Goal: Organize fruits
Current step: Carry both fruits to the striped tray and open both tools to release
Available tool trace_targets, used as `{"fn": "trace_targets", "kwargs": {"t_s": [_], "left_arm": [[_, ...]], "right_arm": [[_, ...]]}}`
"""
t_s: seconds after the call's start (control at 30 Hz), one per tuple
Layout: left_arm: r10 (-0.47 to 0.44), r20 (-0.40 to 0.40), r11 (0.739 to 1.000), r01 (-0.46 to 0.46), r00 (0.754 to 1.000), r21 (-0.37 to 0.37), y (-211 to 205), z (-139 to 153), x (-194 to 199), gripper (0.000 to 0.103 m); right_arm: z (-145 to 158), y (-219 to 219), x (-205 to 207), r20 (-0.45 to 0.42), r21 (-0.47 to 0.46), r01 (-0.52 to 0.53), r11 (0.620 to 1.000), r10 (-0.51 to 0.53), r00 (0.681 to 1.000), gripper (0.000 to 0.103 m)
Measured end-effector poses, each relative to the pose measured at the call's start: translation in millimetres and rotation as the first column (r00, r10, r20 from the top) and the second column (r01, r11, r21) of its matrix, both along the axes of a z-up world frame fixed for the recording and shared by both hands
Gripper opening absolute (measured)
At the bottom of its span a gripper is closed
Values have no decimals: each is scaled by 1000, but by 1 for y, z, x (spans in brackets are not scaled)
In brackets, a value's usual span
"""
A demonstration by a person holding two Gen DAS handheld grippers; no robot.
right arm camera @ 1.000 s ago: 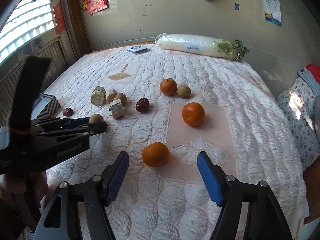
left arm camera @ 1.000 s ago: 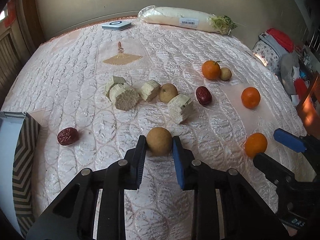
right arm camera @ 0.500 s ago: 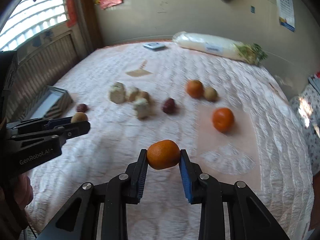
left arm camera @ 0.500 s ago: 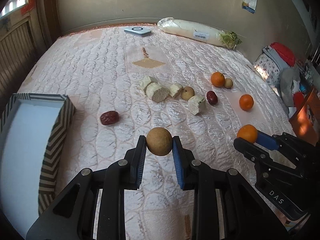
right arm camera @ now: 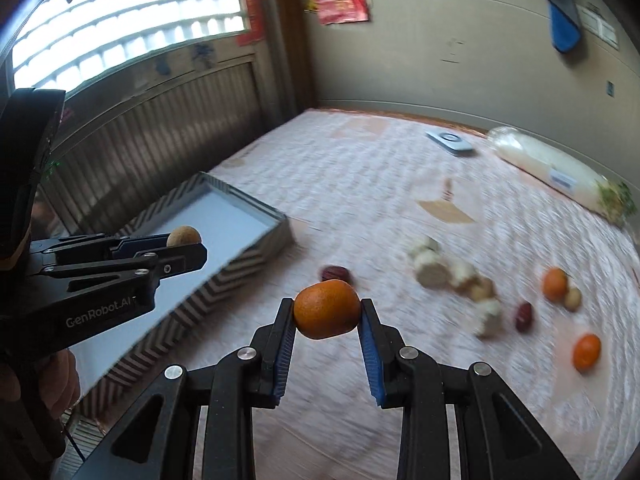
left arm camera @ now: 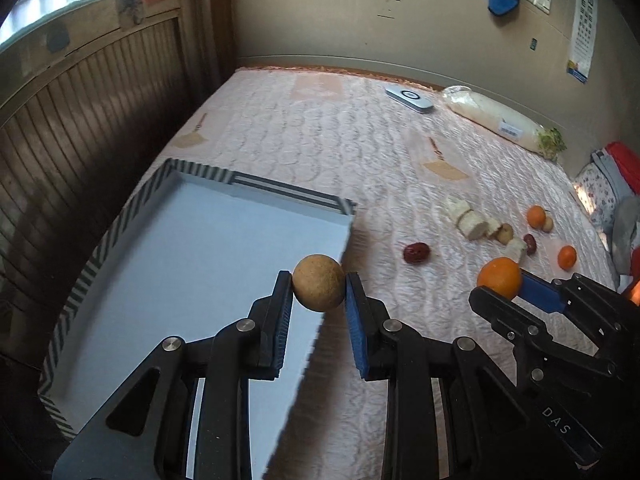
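The left gripper [left arm camera: 319,294] clamps a round brown fruit [left arm camera: 318,282] between its pads, held in the air above the near corner of the striped tray [left arm camera: 120,224]. Just beside it, the right gripper [right arm camera: 327,320] pinches an orange [right arm camera: 327,309] over the quilted bed [left arm camera: 320,140]. Farther off lie a red date [left arm camera: 416,253], pale cut pieces [left arm camera: 472,226] and two more oranges [right arm camera: 587,352].
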State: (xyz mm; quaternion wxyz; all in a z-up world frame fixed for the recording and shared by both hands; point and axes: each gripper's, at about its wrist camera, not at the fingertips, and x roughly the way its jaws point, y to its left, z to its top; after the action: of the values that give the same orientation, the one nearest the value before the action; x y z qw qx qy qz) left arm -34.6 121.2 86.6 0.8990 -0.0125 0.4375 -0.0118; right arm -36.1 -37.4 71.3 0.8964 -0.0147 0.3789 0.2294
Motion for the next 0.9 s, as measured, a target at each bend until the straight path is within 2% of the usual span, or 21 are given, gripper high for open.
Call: {"fn": "trace_targets", "kwargs": {"t_s": [0.23,0.43,0.67,0.9], "left_arm": [[112,-6,993,-112,994,24,50,-5,8,25],[185,-52,983,-184,981,21,82,-21,23,25],[228,-110,973,-229,967,6,100,-43,34,25],[247,-136,968,-250,959,-9,105,-53,40,25]], "right_arm": [[5,55,18,0,-3,-94,996,94,996,30],[4,96,33,-11,-8,-160,987,160,987,30],[-13,138,49,-51,-48,-224,973,222,974,30],[-31,148,59,-101,-65,-236,970,229,968,30]]}}
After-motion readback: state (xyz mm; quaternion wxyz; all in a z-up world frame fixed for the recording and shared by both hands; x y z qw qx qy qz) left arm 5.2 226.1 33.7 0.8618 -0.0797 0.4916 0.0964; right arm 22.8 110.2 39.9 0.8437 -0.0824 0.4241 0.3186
